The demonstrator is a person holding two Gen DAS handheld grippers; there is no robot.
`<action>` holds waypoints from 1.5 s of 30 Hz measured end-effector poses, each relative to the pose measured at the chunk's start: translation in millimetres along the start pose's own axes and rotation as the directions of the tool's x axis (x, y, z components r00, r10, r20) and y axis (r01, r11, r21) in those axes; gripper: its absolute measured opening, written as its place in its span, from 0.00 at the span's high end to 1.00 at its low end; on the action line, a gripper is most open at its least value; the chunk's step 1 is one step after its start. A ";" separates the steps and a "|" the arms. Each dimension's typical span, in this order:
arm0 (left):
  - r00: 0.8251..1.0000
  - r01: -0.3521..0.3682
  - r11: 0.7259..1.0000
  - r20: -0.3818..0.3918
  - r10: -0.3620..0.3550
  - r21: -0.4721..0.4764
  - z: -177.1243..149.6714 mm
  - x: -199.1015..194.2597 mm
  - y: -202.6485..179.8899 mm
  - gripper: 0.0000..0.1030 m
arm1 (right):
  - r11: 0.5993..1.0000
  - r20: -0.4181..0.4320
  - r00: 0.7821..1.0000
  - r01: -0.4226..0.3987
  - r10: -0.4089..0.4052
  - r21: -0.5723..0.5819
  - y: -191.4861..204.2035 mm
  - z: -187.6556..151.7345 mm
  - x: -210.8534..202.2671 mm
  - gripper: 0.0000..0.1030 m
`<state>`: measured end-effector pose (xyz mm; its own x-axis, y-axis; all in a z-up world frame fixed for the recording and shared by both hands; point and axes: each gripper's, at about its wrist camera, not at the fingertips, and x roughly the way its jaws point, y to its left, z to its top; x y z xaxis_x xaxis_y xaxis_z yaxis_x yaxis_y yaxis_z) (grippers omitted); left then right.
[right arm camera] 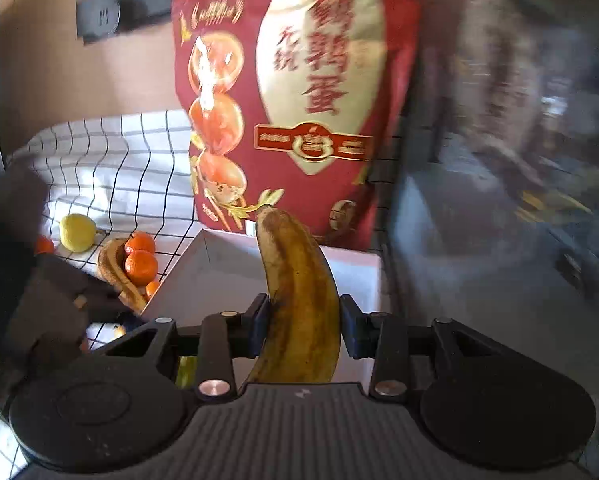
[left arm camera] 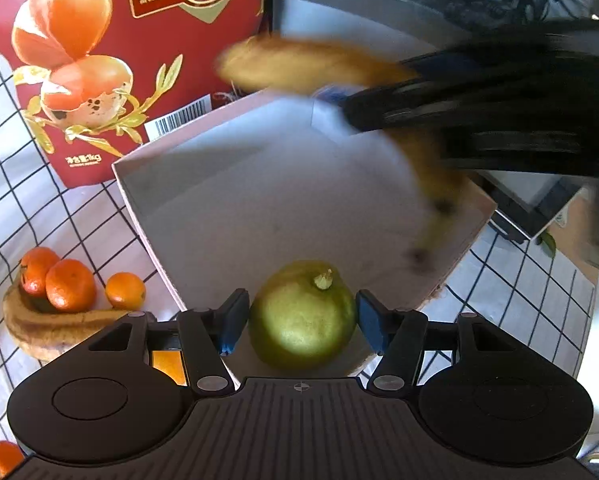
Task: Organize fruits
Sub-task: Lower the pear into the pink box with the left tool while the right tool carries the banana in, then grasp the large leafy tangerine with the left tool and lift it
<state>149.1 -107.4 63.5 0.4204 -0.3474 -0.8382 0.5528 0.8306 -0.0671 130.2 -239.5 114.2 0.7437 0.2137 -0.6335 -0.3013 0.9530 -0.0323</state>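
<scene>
While the left gripper (left arm camera: pixel 302 322) tips down over the near corner of the white box (left arm camera: pixel 235 184), its jaws sit open on both sides of a green pear (left arm camera: pixel 302 316) and do not squeeze it. The right gripper (right arm camera: pixel 304 326) reaches over the box and pinches a spotty banana (right arm camera: pixel 299 300).

A red egg package (left arm camera: pixel 111 60) stands upper left of the frame on a white, black-gridded cloth (left arm camera: pixel 79 216); a dark wall socket (right arm camera: pixel 103 20) sits behind.
</scene>
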 end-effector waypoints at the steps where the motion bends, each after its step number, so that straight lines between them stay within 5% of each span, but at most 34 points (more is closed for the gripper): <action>1: 1.000 0.007 1.000 0.015 -0.007 -0.003 -3.8 -3.2 1.2 0.38 | 0.999 -0.027 1.000 -0.009 0.008 -0.036 2.9 3.0 14.6 0.65; 9: 0.968 0.059 0.989 0.250 -0.023 -0.137 -28.9 -63.1 27.1 0.46 | 0.989 -0.223 0.967 -0.137 0.121 -0.055 13.2 -16.3 81.6 0.65; 14: 0.943 0.078 0.953 0.332 0.024 -0.291 -60.2 -99.9 47.1 0.46 | 0.977 -0.209 0.957 -0.213 0.202 -0.030 23.5 -21.1 84.8 0.65; 21: 0.952 0.058 0.911 0.296 0.072 -0.408 -110.9 -111.2 62.7 0.46 | 0.950 -0.196 0.930 -0.297 0.311 0.098 20.3 -18.4 93.3 0.52; 26: 0.956 -0.047 0.903 0.243 0.164 -0.427 -138.8 -116.2 74.1 0.46 | 0.944 -0.160 0.935 -0.291 0.316 0.158 11.2 -20.6 82.3 0.50; 31: 0.931 -0.188 0.857 0.192 0.311 -0.481 -159.7 -120.3 88.5 0.46 | 0.965 -0.084 0.967 -0.227 0.239 0.132 9.1 -15.6 50.8 0.50; 35: 0.890 -0.265 0.791 0.176 0.420 -0.551 -171.9 -130.3 104.7 0.46 | 0.977 -0.028 0.978 -0.204 0.206 0.068 26.8 -12.0 24.0 0.50; 45: 0.854 -0.341 0.712 0.113 0.507 -0.614 -180.1 -122.7 148.8 0.46 | 0.979 0.030 0.988 -0.143 0.149 -0.142 103.4 -17.5 -14.5 0.40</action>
<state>50.2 137.2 58.9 0.7210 0.0752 -0.6889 -0.1916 0.9770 -0.0939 77.9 -147.8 106.5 0.7080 0.3598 -0.6076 -0.4867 0.8721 -0.0507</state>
